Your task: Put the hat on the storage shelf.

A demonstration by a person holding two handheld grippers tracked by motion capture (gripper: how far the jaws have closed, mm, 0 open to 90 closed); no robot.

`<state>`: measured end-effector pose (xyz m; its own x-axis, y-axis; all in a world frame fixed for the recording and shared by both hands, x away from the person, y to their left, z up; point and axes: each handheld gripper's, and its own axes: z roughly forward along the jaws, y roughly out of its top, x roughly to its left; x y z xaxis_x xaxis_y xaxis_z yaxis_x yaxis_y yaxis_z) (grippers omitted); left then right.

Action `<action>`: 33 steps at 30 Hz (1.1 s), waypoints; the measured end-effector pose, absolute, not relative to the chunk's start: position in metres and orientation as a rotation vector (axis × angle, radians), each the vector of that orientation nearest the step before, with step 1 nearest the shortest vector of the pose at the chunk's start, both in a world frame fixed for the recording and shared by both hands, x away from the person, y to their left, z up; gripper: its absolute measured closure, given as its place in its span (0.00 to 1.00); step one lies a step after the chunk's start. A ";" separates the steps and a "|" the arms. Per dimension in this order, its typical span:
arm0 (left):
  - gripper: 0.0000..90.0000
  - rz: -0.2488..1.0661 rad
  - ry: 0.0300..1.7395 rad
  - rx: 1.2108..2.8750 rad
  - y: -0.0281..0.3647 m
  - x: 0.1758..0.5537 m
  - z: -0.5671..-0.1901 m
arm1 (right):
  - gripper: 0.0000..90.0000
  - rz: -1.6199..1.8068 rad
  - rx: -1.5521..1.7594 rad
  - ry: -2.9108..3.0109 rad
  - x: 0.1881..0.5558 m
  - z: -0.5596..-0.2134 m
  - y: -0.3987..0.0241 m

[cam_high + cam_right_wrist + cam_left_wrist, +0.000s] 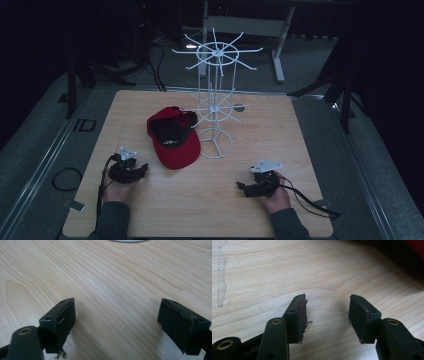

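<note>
Wooden tabletop (280, 150) is seen from above, light grain, square, with dark floor around it. Red baseball cap (172, 137) is laid upside down left of centre, dark lining up, brim toward 6 o'clock. White wire display rack (216, 95) is stood at the cap's 3 o'clock, just beside it; its round base ring (216, 143) is set on the wood, near the cap's edge, contact not resolvable. Two tiers of radiating hooks are carried on the rack's upright rods, all hooks bare.

Left gripper (129, 170) is held low at the cap's 7 o'clock, near it but apart, grey plate on top, cable trailing toward 7 o'clock. In the left gripper view its jaws are parted by a moderate gap with bare wood between, nothing gripped (327, 315); frayed pad (302, 317) is noted on the left jaw, and a red patch of cap (417, 247) is caught at 1 o'clock in the corner.

Right gripper (260, 182) is held at the rack's 5 o'clock, well apart from rack and cap, cable trailing toward 4 o'clock. In the right gripper view its jaws are spread wide, wider than the left pair, nothing between but wood (116, 320); a white rim of the base ring (127, 240) is cut off at 12 o'clock.
</note>
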<state>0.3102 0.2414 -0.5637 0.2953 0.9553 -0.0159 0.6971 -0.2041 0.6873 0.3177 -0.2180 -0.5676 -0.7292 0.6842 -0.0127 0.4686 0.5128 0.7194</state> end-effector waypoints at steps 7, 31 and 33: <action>0.54 0.532 1.472 1.973 0.243 0.309 -0.562 | 0.16 1.038 0.968 2.462 0.317 -0.568 -0.218; 0.41 0.427 1.274 1.815 0.225 0.306 -0.501 | 0.16 1.038 0.967 2.462 0.318 -0.568 -0.218; 0.37 0.418 1.291 1.815 0.223 0.310 -0.502 | 0.16 1.038 0.967 2.462 0.318 -0.568 -0.218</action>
<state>0.3099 0.2228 -0.5017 0.4121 0.8900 -0.1951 0.6069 -0.1084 0.7874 0.3176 -0.2180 -0.5676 -0.7290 0.6844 -0.0128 0.4686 0.5126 0.7195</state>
